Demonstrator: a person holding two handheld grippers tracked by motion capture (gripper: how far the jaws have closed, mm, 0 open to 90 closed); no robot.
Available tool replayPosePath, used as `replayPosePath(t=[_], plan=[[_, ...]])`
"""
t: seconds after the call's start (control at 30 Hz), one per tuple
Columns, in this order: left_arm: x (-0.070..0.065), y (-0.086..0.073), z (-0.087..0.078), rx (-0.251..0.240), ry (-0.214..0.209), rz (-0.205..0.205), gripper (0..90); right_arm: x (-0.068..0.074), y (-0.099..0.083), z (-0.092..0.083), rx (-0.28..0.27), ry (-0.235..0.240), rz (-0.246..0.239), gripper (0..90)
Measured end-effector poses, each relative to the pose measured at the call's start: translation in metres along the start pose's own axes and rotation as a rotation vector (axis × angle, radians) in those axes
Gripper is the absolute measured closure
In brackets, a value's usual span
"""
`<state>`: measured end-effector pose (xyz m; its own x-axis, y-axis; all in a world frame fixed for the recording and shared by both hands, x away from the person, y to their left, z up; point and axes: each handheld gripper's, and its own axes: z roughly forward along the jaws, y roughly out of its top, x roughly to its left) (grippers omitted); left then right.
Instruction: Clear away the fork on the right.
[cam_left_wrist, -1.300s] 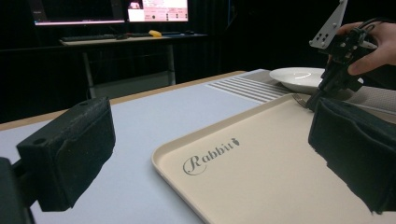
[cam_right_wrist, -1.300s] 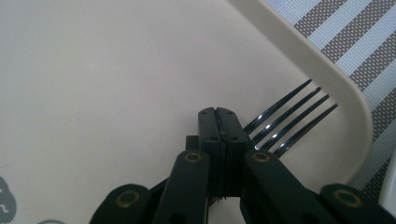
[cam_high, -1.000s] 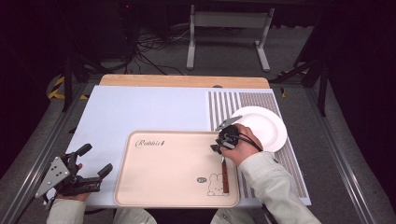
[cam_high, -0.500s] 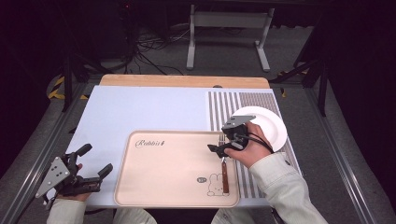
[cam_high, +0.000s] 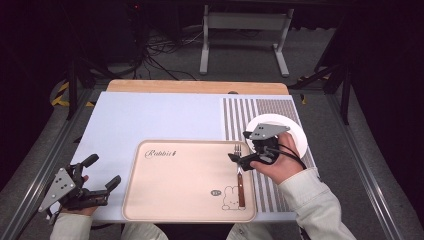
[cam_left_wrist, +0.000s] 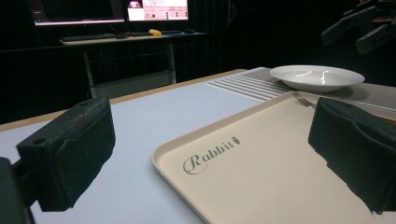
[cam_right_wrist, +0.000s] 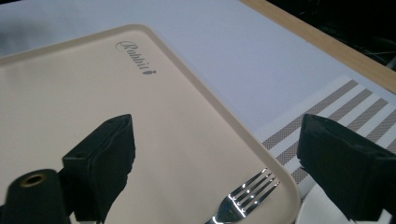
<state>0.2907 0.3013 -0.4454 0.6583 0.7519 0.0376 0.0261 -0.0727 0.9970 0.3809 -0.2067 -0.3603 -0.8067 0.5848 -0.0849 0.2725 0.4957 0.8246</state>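
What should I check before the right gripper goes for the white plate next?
1. Right gripper open: ok, jaws stand wide apart in its own view.
2. Right gripper holding nothing: ok, the fork lies on the tray near its right edge, tines away from the person.
3. Plate free to take: ok, it looks empty and sits on the striped mat beside the tray.
4. Fork clear of the path: cannot tell, the gripper hangs right above its tines.
5. Left gripper out of the way: ok, open, at the table's near left corner.
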Motion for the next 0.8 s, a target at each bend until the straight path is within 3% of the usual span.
replayPosePath(t=[0.8], plan=[[-0.002,0.001,0.001,0.009,0.004,0.021,1.3,-0.016,-0.034,-0.064,-0.272,-0.044,-0.026,11.2]])
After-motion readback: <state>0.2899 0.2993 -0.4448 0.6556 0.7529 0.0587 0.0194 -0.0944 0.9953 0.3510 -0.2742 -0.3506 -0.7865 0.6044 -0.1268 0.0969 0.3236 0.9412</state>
